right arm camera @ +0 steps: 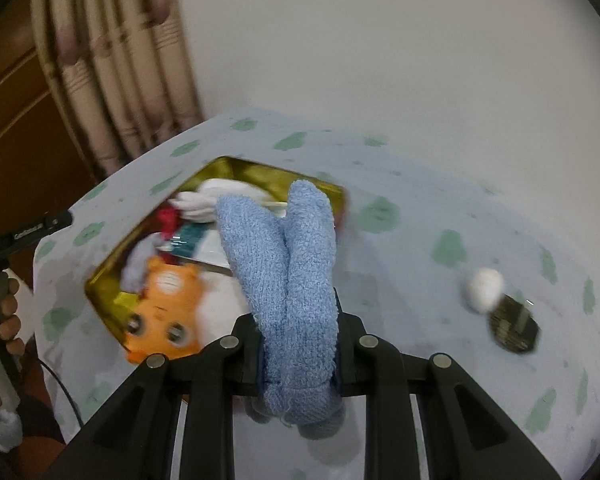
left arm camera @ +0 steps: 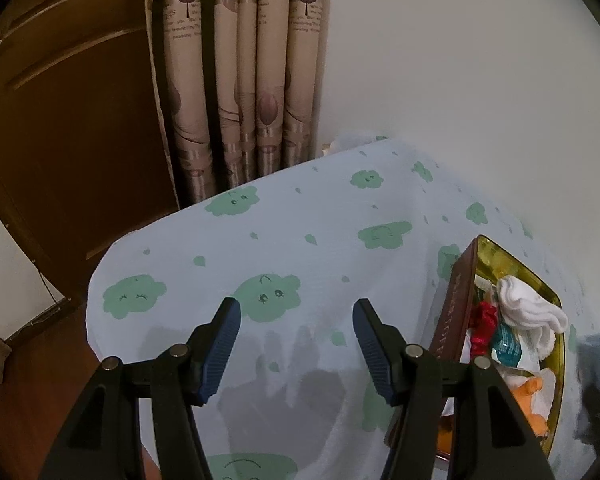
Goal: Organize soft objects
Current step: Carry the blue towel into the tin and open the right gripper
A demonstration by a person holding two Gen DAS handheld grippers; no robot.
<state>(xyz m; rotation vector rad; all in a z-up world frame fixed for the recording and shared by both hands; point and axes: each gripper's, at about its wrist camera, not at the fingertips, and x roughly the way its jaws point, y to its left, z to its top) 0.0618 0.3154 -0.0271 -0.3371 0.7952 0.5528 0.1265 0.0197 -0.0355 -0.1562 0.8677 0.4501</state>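
My right tongs [right arm camera: 300, 344] are pinching a blue towel [right arm camera: 296, 272], folded into two thick lobes that stick up and forward past the fingers, with its bunched end hanging out behind them. The towel hangs over the near edge of the gold tin [right arm camera: 236, 166], above the cloth-covered table [right arm camera: 440, 208], touching neither as far as I can tell. Inside the tin lie a white sock [right arm camera: 204, 200], something red [right arm camera: 168, 218], a teal packet [right arm camera: 188, 238] and an orange plush [right arm camera: 164, 304] with big eyes, all somewhat blurred. To the right of the tin, well apart from it, a white ball [right arm camera: 485, 289] rests on the cloth touching a dark round thing [right arm camera: 514, 326]. My left tongs [left arm camera: 296, 344] are spread wide with nothing between the blue pads [left arm camera: 222, 344], hovering over bare cloth [left arm camera: 260, 240] just left of the tin [left arm camera: 514, 264], where the sock [left arm camera: 528, 304] sits on top. Curtains [left arm camera: 240, 80] hang beyond the table's far edge.
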